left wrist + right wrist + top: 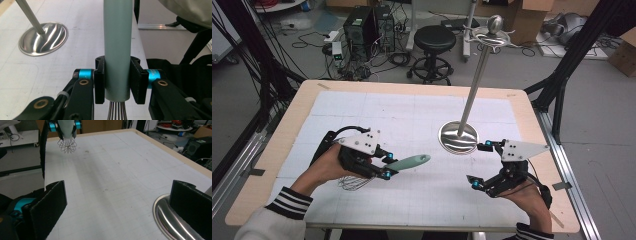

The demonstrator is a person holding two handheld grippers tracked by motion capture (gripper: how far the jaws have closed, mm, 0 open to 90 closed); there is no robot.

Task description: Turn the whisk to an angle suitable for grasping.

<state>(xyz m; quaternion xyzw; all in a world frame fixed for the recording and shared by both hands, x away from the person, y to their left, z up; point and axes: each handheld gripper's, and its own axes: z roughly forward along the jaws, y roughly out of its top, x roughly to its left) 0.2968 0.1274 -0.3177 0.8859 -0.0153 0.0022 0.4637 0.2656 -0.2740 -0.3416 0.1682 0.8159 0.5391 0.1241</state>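
A whisk with a pale green handle (409,162) and wire loops (354,182) hangs just above the white mat at the front left. My left gripper (388,166) is shut on the handle near the wires. In the left gripper view both black pads press the handle (117,45) from either side, above the wires (117,111). My right gripper (476,165) stands open at the front right with nothing between its jaws, beside the round base of a steel stand (458,137). The right gripper view looks past the open right gripper (120,207) to the whisk wires (67,145) far off.
The steel stand's pole (477,85) leans up to a hooked top behind the table's far edge. Its shiny base (43,37) lies ahead and left of the whisk; part of the base (170,220) sits by my right jaw. A black stool (434,40) and computers stand on the floor beyond.
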